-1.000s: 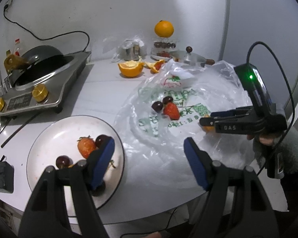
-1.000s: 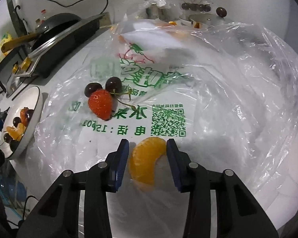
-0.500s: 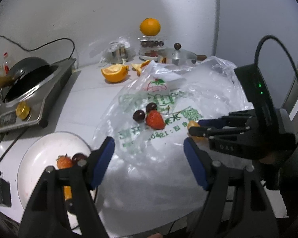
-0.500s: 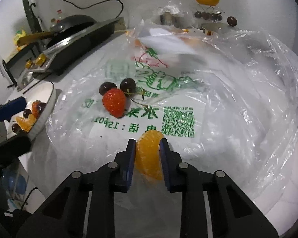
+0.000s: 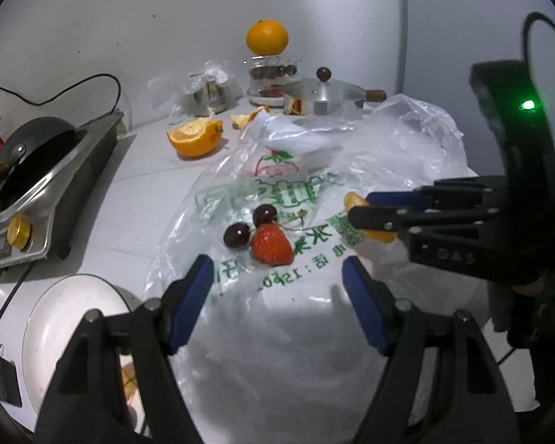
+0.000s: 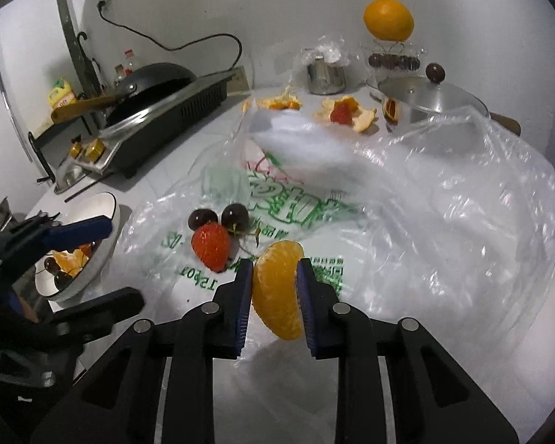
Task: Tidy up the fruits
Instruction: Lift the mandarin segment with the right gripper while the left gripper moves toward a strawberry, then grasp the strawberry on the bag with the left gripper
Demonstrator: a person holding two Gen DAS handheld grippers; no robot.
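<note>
Bag (image 6: 444, 199) holds two cherries (image 6: 218, 217), one strawberry (image 6: 210, 246).

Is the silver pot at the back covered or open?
Covered. The silver pot has its lid sitting flat on top, with the dark knob up.

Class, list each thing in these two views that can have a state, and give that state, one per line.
right gripper: shut on the orange segment, lifted.
left gripper: open, empty.
plastic bag: spread flat, strawberry and two cherries on it.
white plate: holds fruit.
pot: lid on.
</note>
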